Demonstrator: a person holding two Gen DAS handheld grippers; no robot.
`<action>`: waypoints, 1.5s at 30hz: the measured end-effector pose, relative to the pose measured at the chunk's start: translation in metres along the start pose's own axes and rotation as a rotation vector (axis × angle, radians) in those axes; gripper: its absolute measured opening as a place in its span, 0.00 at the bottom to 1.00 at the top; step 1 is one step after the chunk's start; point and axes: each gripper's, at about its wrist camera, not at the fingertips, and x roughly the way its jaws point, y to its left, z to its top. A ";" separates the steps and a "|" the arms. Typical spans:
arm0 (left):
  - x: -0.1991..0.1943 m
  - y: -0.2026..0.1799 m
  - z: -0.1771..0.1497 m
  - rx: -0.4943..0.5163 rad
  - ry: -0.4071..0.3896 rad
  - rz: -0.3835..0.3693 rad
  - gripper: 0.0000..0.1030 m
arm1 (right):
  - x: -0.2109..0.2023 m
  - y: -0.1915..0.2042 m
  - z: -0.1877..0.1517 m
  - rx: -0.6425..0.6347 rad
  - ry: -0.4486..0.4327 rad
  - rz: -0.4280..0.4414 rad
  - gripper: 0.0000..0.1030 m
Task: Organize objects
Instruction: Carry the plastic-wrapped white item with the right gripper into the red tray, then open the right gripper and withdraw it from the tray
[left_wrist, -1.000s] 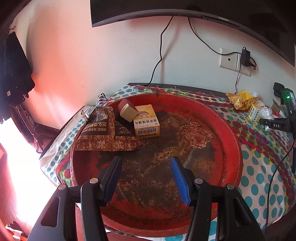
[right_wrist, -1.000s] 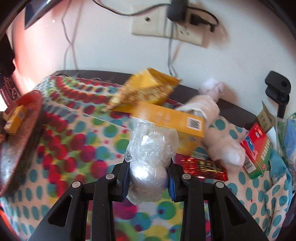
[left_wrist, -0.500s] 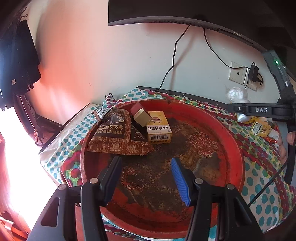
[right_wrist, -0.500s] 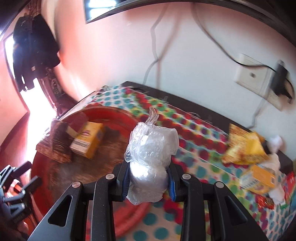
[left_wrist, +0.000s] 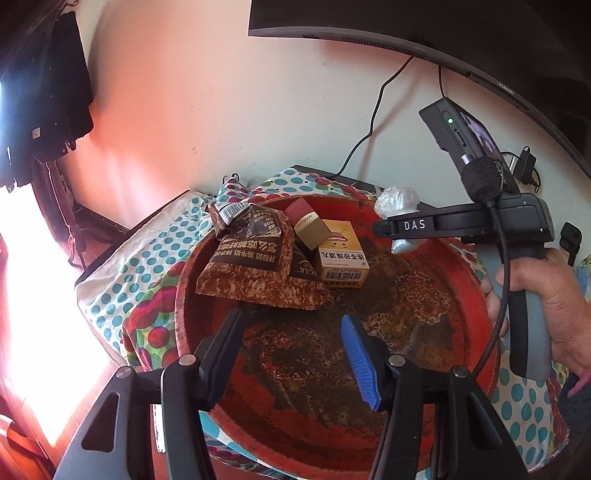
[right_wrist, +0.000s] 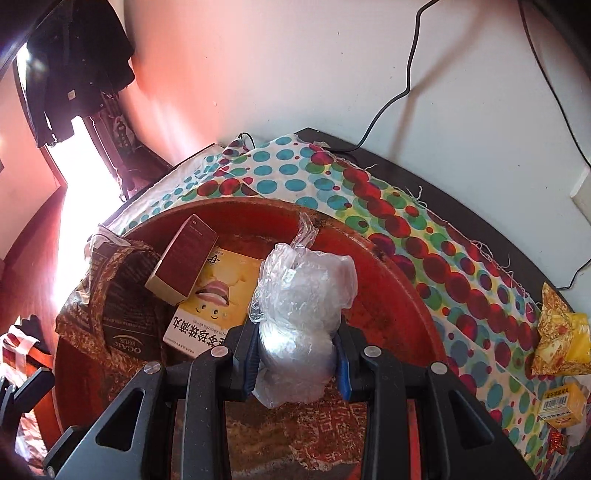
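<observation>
Right hand-held gripper (right_wrist: 297, 363) was clenched on the plastic-wrapped bundle (right_wrist: 301, 306), both pads pressed into its lower half, the crinkled top and twisted tail standing free above. I held it over the near right part of the red tray (right_wrist: 399, 295), above the worn bare floor of it. My left hand-held gripper (left_wrist: 295, 350) hung released over the near side of the same tray, its fingers parted with nothing between them.

To set the bundle down well, I judged I should lower it onto the bare patch just right of the yellow box (right_wrist: 218, 295), not on top of it, and let go only once the base sat flat, since the soft wrap could roll or cling to a pad. Further left lay the maroon box (right_wrist: 184, 258), tilted across the yellow one, and the brown snack bag (right_wrist: 122, 306) beyond it; I wanted to nudge neither. On the far right, on the spotted cloth (right_wrist: 406, 229) over the surface, a yellow wrapper (right_wrist: 557, 336) and a small yellow carton (right_wrist: 561, 404) waited outside the tray.
</observation>
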 end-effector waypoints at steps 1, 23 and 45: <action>0.000 0.000 0.000 0.002 0.000 0.001 0.55 | 0.004 0.000 0.000 0.005 0.011 0.002 0.31; 0.005 -0.012 -0.006 0.040 0.021 -0.005 0.55 | -0.122 -0.144 -0.089 0.270 -0.240 -0.327 1.00; -0.002 -0.051 -0.015 0.189 -0.027 -0.032 0.55 | -0.063 -0.279 -0.130 0.476 -0.099 -0.386 1.00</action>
